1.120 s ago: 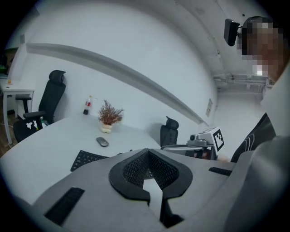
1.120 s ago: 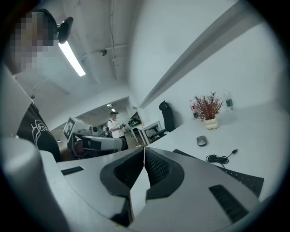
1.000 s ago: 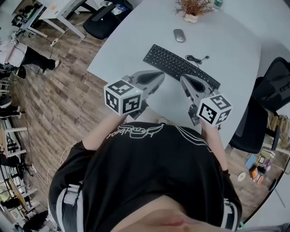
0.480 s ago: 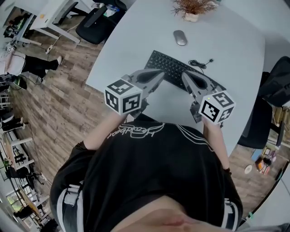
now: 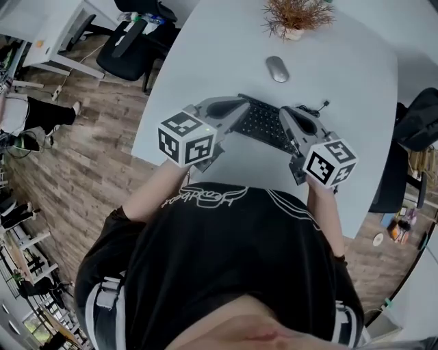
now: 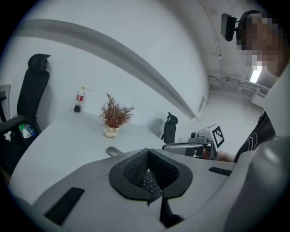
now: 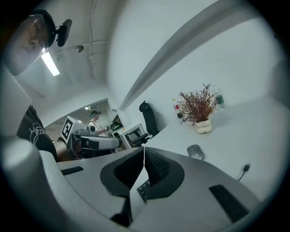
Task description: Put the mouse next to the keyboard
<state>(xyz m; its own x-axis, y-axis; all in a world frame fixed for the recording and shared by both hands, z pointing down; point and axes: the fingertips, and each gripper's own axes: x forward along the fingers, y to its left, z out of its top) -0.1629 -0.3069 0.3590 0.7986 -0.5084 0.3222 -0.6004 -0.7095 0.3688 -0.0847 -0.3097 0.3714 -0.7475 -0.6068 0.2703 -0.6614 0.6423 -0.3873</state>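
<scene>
Counting from my remote seat, I see one mouse [image 5: 277,69], one keyboard [image 5: 263,122], one potted plant [image 5: 294,15] and two grippers over one pale bench [image 5: 356,75]. The left gripper [image 5: 243,104] and right gripper [image 5: 284,111] are both held out in front of the person's chest, each with its marker cube nearest the body. Their noses converge slightly toward 12 o'clock above the near edge of the keyboard. In the left gripper view the fingers are pressed together with nothing between them, and only keyboard keys show through the small gap beneath the pads. The right gripper view shows the same: fingers pressed together, empty, with keys below. The mouse lies on the bench at 12 o'clock from the keyboard, apart from it and touched by neither gripper. The plant stands beyond it, again toward 12 o'clock. The mouse is a small grey oval with a smooth, low-domed back, lying flat, its long axis running roughly from 11 to 5 o'clock in the head view. The keyboard is black, set diagonally, with its cable end lying loose at about 2 o'clock.
</scene>
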